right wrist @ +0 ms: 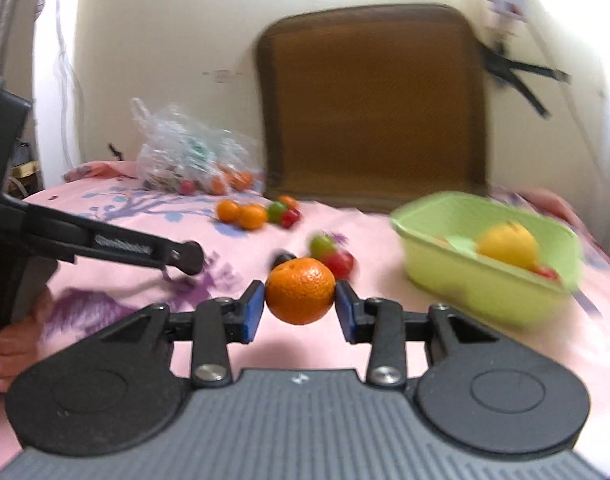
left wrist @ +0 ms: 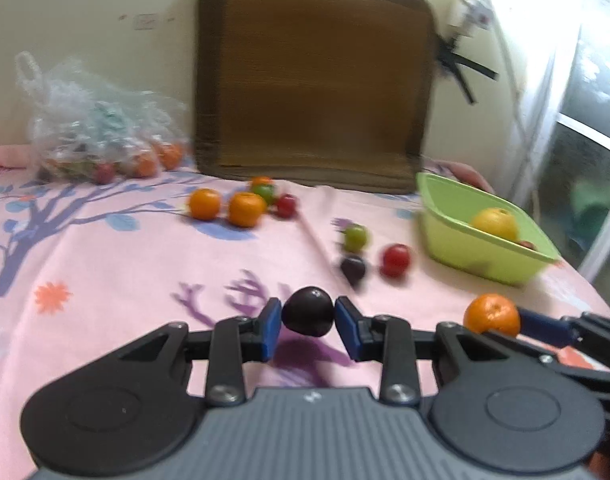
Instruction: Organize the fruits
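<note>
Both grippers hold fruit above a pink patterned bed.
The left gripper point(left wrist: 308, 318) clamps a dark plum point(left wrist: 307, 311); the right gripper point(right wrist: 300, 298) clamps an orange point(right wrist: 300, 291), near the green basin point(right wrist: 457, 284); brown cushion point(right wrist: 373, 100) against the cream wall.

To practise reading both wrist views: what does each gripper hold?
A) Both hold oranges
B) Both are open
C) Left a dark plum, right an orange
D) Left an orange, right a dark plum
C: the left gripper clamps the dark plum, the right gripper the orange.
</note>
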### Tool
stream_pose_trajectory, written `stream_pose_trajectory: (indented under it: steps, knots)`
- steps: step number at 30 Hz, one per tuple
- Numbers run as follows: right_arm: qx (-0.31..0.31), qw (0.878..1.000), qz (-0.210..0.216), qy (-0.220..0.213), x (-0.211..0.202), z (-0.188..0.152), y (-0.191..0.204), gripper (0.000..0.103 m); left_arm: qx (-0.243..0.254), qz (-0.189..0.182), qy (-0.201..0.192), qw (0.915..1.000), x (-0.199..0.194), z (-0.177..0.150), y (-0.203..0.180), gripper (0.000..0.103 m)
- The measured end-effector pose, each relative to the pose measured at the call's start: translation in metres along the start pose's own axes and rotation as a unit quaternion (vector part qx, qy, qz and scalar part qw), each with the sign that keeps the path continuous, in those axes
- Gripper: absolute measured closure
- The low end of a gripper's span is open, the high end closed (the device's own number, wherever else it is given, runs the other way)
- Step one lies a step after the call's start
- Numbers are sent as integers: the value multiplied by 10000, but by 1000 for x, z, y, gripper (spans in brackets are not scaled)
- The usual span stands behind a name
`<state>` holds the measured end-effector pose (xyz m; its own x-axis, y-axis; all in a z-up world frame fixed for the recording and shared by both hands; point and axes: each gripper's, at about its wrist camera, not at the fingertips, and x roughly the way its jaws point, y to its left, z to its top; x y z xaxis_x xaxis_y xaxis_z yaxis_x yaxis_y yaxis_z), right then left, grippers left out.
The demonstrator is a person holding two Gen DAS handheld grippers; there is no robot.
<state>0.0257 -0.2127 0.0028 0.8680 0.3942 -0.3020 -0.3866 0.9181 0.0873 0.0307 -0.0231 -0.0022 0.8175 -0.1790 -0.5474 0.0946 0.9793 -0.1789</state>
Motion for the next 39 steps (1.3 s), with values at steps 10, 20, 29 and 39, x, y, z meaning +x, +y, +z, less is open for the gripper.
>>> stream_pose_trajectory:
  steps: [10, 20, 29, 39]
  knots:
    - [308, 9978, -554, 183, -23, -23, -24, 60, 639, -64, 167, 9978, 14, -24, -64, 71]
    - [637, 9964, -340, 453, -19, -31, -36, 51, 954, 240, 159, 9950, 15, -31, -73, 64]
    - [342, 9982, -408, 271, -27, -34, -30, 51, 875, 238, 148, 9958, 12, -31, -69, 57]
    - [385, 9981, -398, 269, -27, -33, -32, 50, 882, 228, 143, 9957, 12, -31, -68, 54]
